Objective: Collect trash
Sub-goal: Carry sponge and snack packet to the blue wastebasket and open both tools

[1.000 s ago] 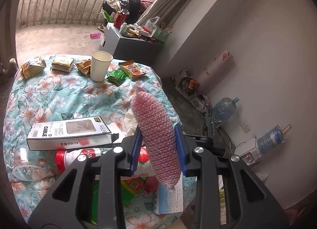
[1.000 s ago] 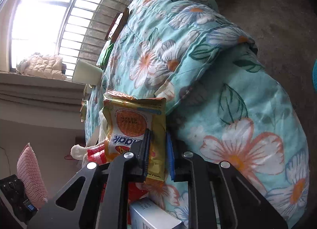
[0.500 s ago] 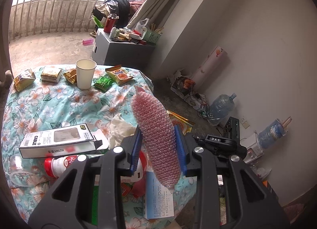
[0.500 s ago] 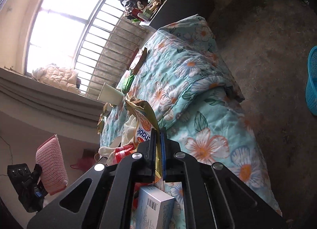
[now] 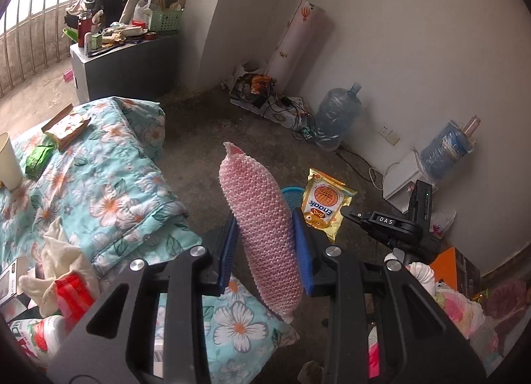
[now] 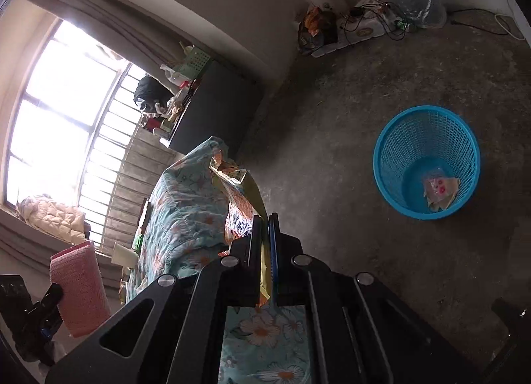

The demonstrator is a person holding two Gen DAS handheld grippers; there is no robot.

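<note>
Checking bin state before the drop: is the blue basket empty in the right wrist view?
No, a crumpled wrapper already lies at the bottom of the blue basket.

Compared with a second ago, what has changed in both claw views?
Both claws swung off the floral quilt toward the blue basket on the floor. The right claw, just closing, lifted the yellow snack packet clear of the quilt. Unchanged: the left claw grips the pink bubble-wrap pouch.

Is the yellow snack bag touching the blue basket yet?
Apart. The right wrist view shows the yellow snack bag pinched in the right gripper, with bare floor between it and the blue basket.
</note>
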